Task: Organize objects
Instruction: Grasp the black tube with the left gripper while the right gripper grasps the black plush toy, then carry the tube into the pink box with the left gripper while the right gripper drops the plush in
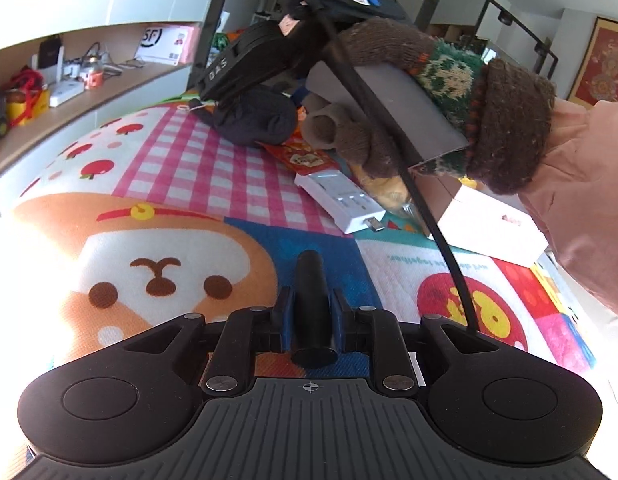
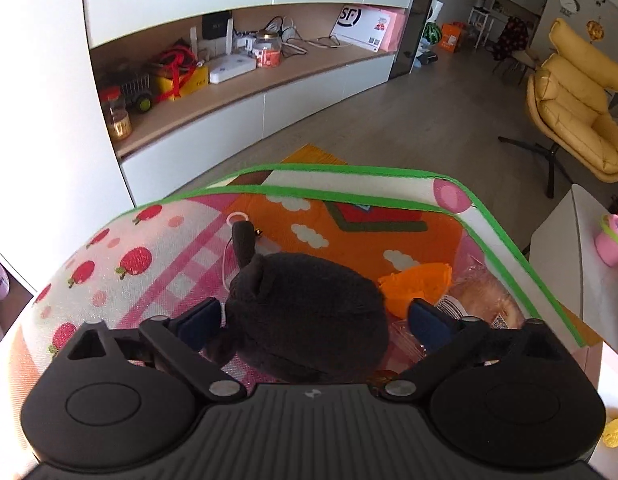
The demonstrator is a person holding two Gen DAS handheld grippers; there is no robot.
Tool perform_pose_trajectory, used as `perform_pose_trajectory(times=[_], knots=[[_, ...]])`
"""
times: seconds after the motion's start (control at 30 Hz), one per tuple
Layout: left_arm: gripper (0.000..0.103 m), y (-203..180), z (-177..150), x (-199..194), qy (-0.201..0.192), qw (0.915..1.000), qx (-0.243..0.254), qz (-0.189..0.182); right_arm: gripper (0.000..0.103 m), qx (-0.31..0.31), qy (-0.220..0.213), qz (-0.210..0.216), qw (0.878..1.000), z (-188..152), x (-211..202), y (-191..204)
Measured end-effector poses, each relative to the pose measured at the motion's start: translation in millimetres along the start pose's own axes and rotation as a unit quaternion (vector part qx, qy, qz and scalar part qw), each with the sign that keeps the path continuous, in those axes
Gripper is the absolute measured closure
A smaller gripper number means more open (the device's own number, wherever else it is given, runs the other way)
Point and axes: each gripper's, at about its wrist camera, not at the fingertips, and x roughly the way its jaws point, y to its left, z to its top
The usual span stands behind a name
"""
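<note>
Both grippers first: our right gripper (image 2: 315, 322) stands wide open astride the dark plush toy (image 2: 309, 312) near the play mat's (image 2: 161, 264) far edge, its underside hidden. Our left gripper (image 1: 309, 312) pinches a black cylinder (image 1: 312, 308). Beside the plush lie an orange toy (image 2: 417, 284) and bagged bread (image 2: 489, 300); a white power strip (image 1: 341, 200) sits nearer.

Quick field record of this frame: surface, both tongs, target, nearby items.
surface: play mat, pink check with apples
left tongs: shut on black tube
right tongs: open, fingers on either side of dark plush
right hand: knit glove, holding the right tool
nearby: white power strip, bread bag, orange toy, red packet
background: shelf, yellow chair
</note>
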Motion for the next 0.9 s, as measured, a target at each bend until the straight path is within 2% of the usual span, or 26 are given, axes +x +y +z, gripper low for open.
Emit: perform_pose_trajectory(times=[0.13,0.3,0.57,0.7,0.9], knots=[[0.08,-0.8,0.3,0.5,0.0,1.0,-0.002,0.004,0.025,-0.006,-0.019,-0.006,1.0,-11.1,-21.4,2.0],[0.08,-8.2,-0.4,1.5,-0.006,0.9997,0.011,0.023,0.025,0.016,-0.052,0.02,0.998,-44.2,-84.6,-17.0],[0.081,-27.1,-4.8,2.2,-0.017,0.9961,0.064,0.058,0.025,0.036,-0.096,-0.016,0.995,-139.8,-185.6,-47.8],[0.081,-30.5,-6.1,0.6,-0.011,0.996,0.069,0.056,0.025,0.059,-0.092,-0.028,0.994,-193.1,-213.7,-59.4],[0.081,-48.3,-16.8,-8.3,0.004,0.9934,0.1,0.056,0.024,0.091,-0.089,-0.067,0.99,-274.8,-236.5,-71.8]])
